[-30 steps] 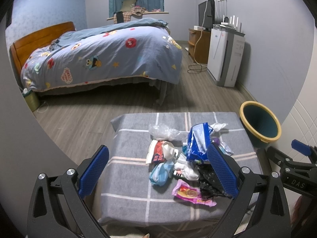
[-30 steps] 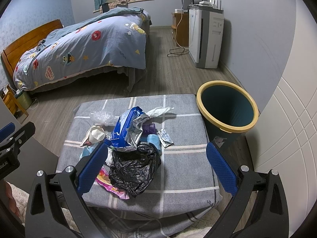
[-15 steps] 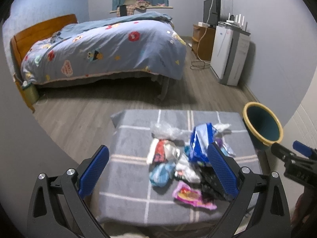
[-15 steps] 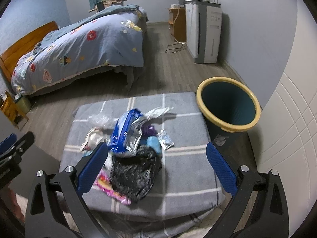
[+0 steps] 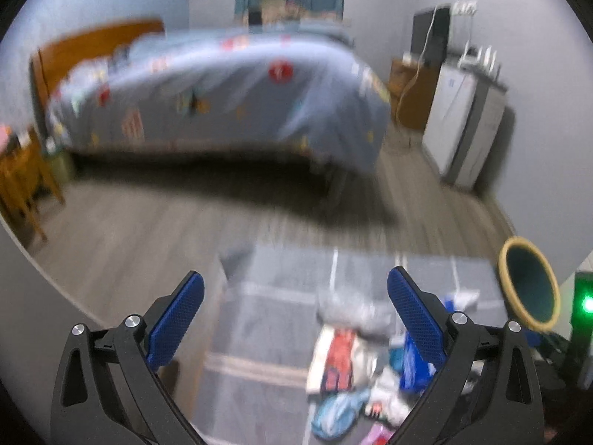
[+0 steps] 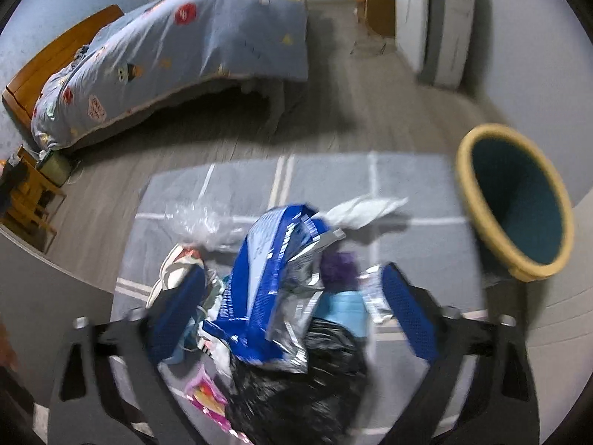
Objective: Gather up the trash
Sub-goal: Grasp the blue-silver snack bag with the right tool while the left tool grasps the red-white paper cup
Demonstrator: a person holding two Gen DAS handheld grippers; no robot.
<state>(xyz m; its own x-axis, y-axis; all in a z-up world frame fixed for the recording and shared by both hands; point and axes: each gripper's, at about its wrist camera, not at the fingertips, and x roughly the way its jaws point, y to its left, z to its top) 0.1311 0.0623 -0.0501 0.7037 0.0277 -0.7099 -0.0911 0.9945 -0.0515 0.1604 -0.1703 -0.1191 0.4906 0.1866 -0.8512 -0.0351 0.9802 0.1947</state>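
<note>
The left gripper [image 5: 295,315] points forward and down, its two blue-padded fingers [image 5: 176,319] spread wide apart with nothing between the pads. The black finger arms run back towards the camera in a broad V.

The right gripper [image 6: 292,311] tilts down more steeply. Its jaws are closing, though the blue pads [image 6: 407,315] are still well apart and press on nothing; loose wrappers lie between and below the fingertips, whether touched or not cannot be told through the blur. Both black finger arms are smeared by motion. No hand or sleeve shows clearly in either view.
</note>
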